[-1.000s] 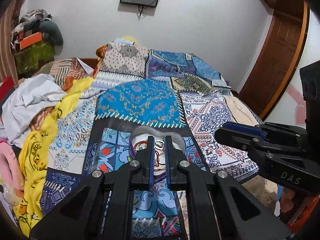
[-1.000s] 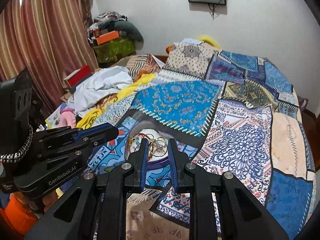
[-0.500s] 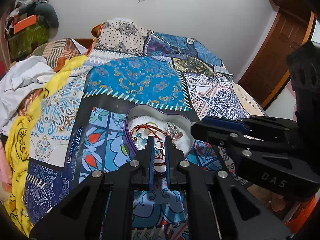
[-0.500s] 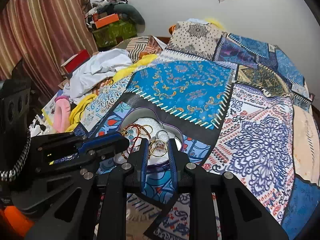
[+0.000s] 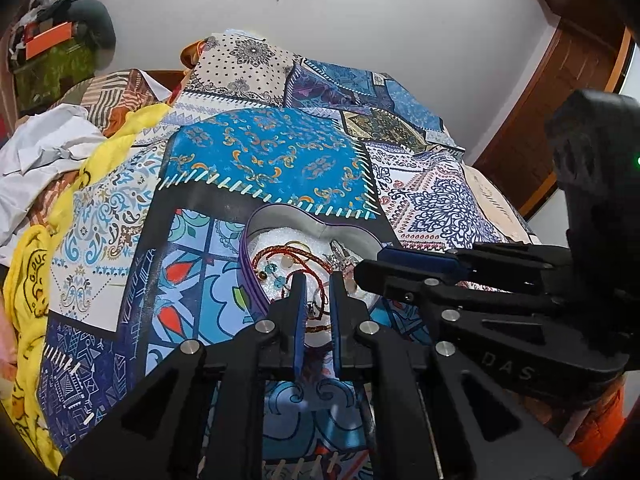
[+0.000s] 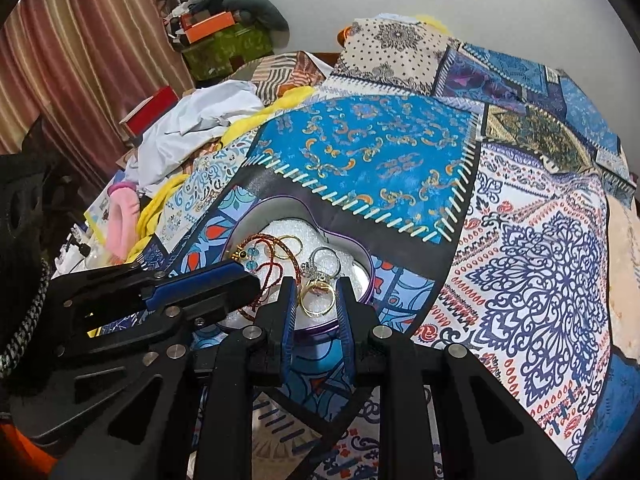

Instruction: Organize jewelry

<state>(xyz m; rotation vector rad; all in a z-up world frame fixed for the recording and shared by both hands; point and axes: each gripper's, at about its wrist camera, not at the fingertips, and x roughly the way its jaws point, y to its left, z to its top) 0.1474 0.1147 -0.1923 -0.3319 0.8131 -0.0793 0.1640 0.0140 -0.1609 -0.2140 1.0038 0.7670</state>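
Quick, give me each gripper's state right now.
Left gripper: open with a narrow gap, holding nothing, over the heart-shaped tin.
Right gripper: open, holding nothing, its fingers either side of a gold ring in the tin.

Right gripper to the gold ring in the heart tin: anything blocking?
Nothing visible. The right gripper is open with the gold ring framed between its fingers, inside the heart tin. The left gripper sits off to the left, over the red cord, clear of the ring.
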